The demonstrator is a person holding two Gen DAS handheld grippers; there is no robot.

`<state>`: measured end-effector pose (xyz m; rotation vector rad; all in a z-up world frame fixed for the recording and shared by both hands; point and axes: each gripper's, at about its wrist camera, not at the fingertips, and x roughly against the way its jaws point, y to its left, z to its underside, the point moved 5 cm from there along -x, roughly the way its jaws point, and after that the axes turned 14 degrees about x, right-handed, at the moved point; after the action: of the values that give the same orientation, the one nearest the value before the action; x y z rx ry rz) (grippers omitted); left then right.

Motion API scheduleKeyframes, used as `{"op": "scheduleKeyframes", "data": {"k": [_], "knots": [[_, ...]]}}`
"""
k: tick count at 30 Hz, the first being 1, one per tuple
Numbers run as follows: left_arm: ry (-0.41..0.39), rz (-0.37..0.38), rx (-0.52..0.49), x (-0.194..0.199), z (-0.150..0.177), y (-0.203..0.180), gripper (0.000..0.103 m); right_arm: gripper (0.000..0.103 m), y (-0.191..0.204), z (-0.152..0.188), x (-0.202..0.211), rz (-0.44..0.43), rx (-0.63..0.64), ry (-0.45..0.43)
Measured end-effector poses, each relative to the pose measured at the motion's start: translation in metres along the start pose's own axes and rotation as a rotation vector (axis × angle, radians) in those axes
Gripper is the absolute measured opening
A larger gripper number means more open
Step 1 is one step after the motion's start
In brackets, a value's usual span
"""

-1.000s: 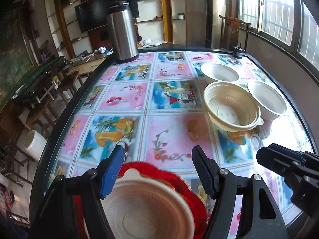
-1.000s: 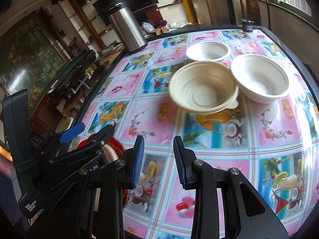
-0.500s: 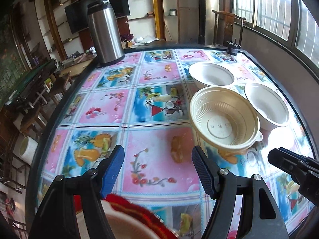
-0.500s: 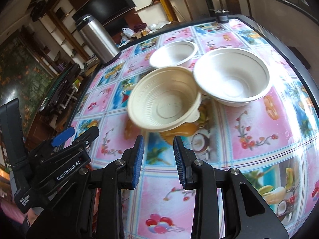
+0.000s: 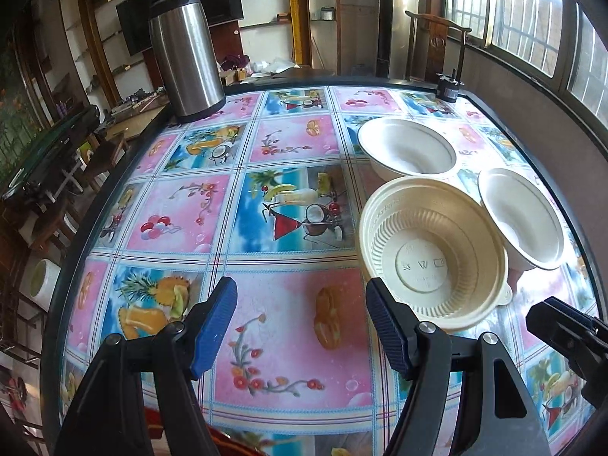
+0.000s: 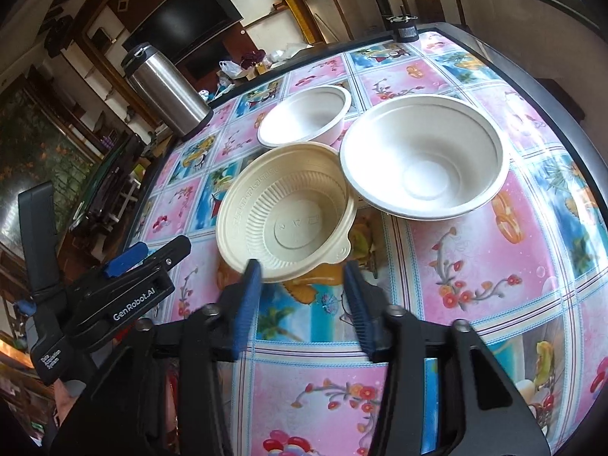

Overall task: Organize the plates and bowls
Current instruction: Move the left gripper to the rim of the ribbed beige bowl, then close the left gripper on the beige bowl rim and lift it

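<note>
A ribbed cream bowl point(image 5: 433, 254) point(image 6: 285, 209) stands on the patterned table, with two white bowls behind it: a far one point(image 5: 406, 150) point(image 6: 306, 116) and a larger one point(image 5: 522, 218) point(image 6: 423, 155) to its right. My left gripper point(image 5: 300, 306) is open over bare tablecloth, its right finger just in front of the cream bowl's near-left rim. My right gripper point(image 6: 302, 288) hovers just short of the cream bowl's near rim; its jaws are opening and nothing is between them. A sliver of red point(image 5: 224, 442) shows at the bottom edge of the left wrist view.
A tall steel thermos point(image 5: 184, 51) point(image 6: 165, 93) stands at the table's far left corner. A small dark object point(image 5: 448, 87) sits at the far edge. The table's dark rim point(image 5: 64, 277) curves along the left, with furniture below. Windows line the right wall.
Both grippers moved forward toward the bowls. The white bowl on the red mat slid out of the left wrist view. The right jaws, nearly shut before, have spread apart.
</note>
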<state>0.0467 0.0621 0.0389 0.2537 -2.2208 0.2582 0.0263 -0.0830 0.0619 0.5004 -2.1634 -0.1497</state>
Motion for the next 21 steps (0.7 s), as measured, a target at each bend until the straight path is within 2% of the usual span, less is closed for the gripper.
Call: {"op": "scheduleKeyframes", "data": {"k": [10,21], "knots": [[0.020,0.012,0.014,-0.012,-0.009,-0.005,0.070,0.049,-0.004,-0.002,-0.007,0.006,-0.012,0.015],[0.060,0.030,0.039,-0.032,-0.023,-0.012,0.070,0.049,-0.023,0.001,-0.021,-0.029,-0.106,0.036]]}}
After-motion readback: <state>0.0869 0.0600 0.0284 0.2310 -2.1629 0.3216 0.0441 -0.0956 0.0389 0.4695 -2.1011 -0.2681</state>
